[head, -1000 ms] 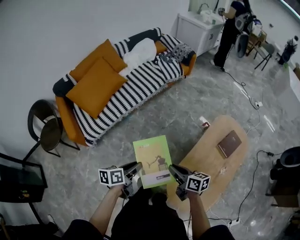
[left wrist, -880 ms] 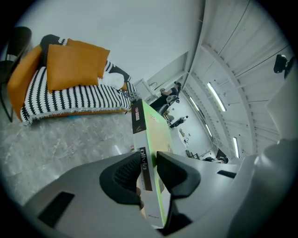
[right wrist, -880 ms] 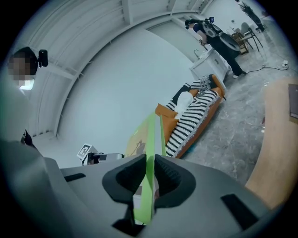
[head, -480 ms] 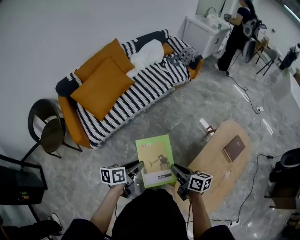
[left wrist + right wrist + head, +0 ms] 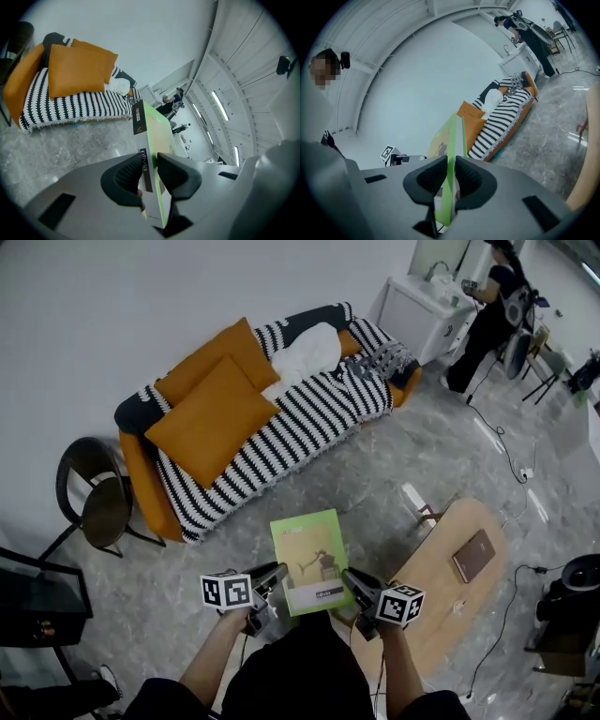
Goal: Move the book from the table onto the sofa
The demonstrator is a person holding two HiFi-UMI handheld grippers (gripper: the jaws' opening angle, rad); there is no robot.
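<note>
A: Head view first. Where's the book?
B: Green book [image 5: 307,559] is in the air, cover up, over the grey floor [image 5: 375,465], between the sofa [image 5: 281,423] and the table [image 5: 433,579]. It touches neither.
A: Tools?
B: Left gripper [image 5: 274,579] is on the book's left edge, right gripper [image 5: 351,583] on its right edge. Both are near the end closest to the person holding them.
A: Sofa?
B: Orange, with a striped throw [image 5: 309,413] over it. Two orange cushions [image 5: 208,413] at its left end, a white bundle [image 5: 309,348] further along. Dark chair [image 5: 94,502] just beside the cushion end.
A: Table?
B: Wooden, oval, with a brown notebook [image 5: 473,556] lying flat on it. Another person [image 5: 497,296] stands by a white cabinet [image 5: 422,301] far back.
A: Left gripper view?
B: Jaws clamped on the book at its spine edge, one jaw on each face. The book runs away from the camera. Sofa, cushions and throw show upper left, and the far person is tiny past the book's top.
A: Right gripper view?
B: Jaws closed on the thin green edge, with the book seen edge-on between them. Sofa lies beyond, to the right of the book. The left gripper shows small at left, and the table's edge is at far right.
</note>
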